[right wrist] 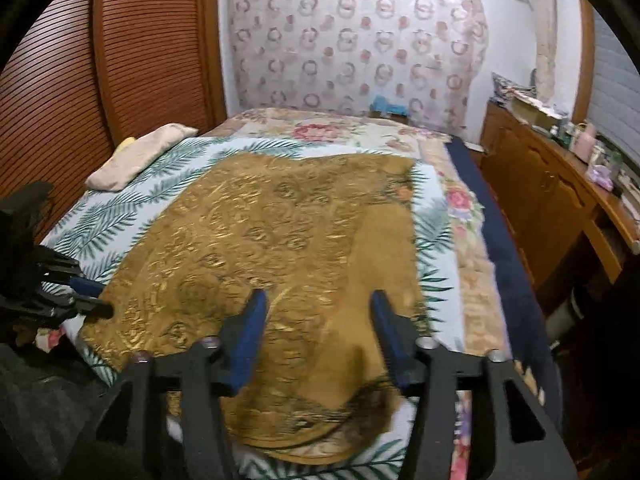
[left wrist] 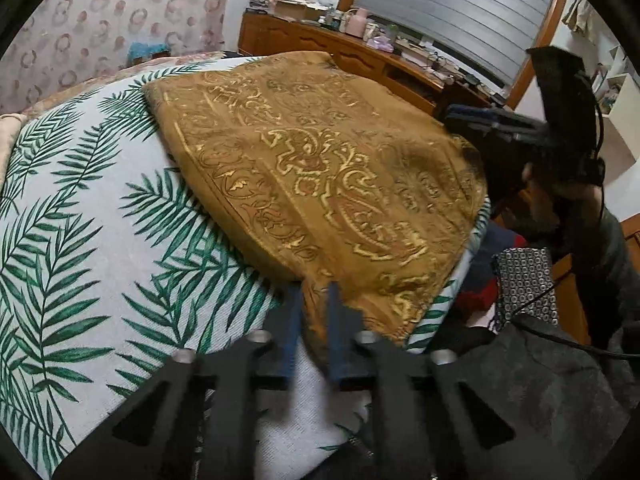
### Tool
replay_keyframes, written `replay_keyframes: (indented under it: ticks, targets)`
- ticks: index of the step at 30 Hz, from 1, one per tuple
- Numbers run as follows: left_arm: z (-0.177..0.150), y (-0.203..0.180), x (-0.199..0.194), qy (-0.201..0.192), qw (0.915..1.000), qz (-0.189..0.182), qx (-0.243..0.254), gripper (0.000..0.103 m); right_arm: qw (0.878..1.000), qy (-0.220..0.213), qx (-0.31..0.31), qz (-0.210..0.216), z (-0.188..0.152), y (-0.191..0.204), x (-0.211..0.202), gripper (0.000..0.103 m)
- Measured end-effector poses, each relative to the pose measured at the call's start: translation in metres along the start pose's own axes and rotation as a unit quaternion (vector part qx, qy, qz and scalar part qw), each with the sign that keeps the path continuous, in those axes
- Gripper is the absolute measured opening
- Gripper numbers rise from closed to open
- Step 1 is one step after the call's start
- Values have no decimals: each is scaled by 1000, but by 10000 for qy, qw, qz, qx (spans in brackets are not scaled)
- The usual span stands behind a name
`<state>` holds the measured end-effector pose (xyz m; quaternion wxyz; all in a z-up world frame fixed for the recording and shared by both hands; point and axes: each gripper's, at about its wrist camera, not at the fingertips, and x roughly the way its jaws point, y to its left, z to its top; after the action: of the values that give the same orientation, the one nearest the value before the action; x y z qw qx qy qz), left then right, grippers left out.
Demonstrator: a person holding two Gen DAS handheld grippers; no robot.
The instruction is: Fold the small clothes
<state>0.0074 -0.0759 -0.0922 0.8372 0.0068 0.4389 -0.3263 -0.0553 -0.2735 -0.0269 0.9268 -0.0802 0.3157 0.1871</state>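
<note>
Left gripper [left wrist: 314,308] pinching the near corner of the gold cloth [left wrist: 320,168] spread on the leaf-print bedsheet [left wrist: 80,240], right gripper [right wrist: 318,320] spread above its near edge, probably ready for folding.

Mustard woven cloth [right wrist: 256,240] with shiny gold threadwork lies on a matt leaf-print cotton sheet [left wrist: 80,240].

Dresser clutter [left wrist: 360,28] too small.
</note>
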Motion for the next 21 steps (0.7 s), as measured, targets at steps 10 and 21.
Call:
replay_keyframes:
  ticks: [10, 21]
  targets:
    - [75, -8, -35, -1015, 9946, -108, 198, 6, 9980, -46, -155, 609, 2, 11, -7, 65]
    - [119, 2, -11, -1153, 9931, 162, 170, 6, 9957, -122, -428, 817, -11, 22, -19, 66]
